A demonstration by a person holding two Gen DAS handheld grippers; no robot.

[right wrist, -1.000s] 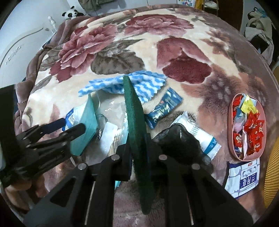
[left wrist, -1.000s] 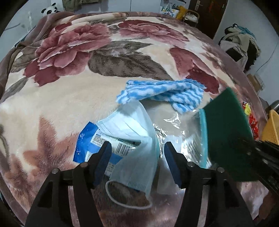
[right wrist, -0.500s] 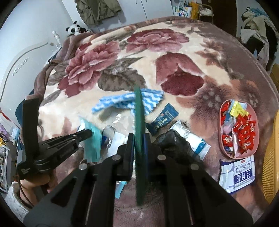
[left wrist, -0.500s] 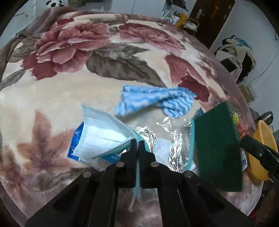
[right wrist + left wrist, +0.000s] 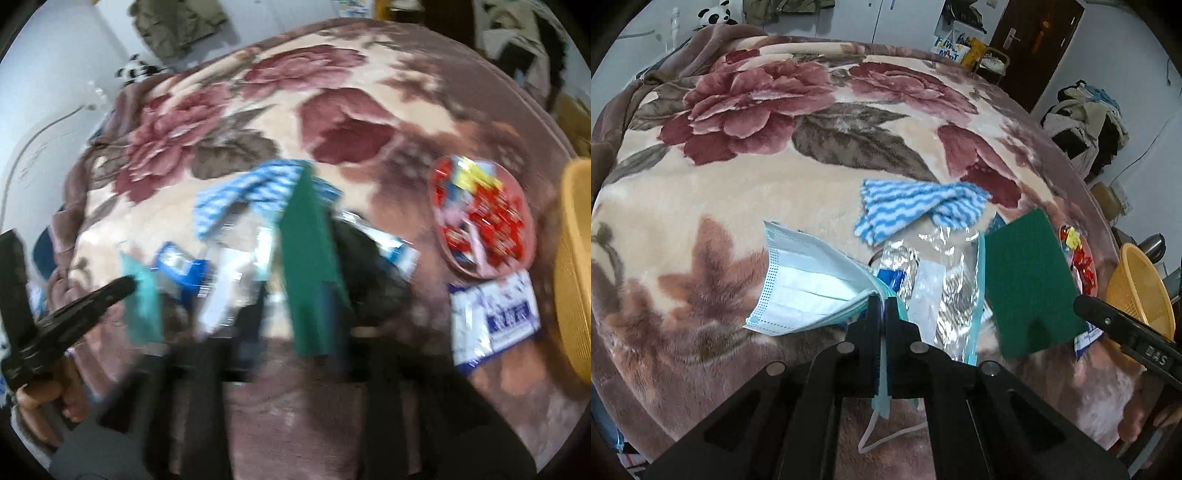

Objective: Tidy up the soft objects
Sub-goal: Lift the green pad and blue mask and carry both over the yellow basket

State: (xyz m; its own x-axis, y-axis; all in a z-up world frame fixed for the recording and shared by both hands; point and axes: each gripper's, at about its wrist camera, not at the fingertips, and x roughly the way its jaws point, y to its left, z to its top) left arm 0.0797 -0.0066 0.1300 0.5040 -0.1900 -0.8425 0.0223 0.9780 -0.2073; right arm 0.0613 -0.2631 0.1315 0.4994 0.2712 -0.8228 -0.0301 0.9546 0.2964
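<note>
A: Bedding first: the floral plush blanket (image 5: 768, 192) on the bed carries the clutter, with the orange mesh basket (image 5: 1141, 291) at its right edge. Where do the soft things sit?

B: The left gripper (image 5: 883, 306) is clamped shut on the pale blue pleated face mask (image 5: 809, 288), lifted just over the blanket. The right gripper (image 5: 295, 325), blurred, pinches the dark green scouring pad (image 5: 1027, 280).

A: Advice?

B: I'd carry both high, so the mask's dangling white ear loop (image 5: 886, 435) clears the crinkly clear plastic bag (image 5: 945, 280).
</note>
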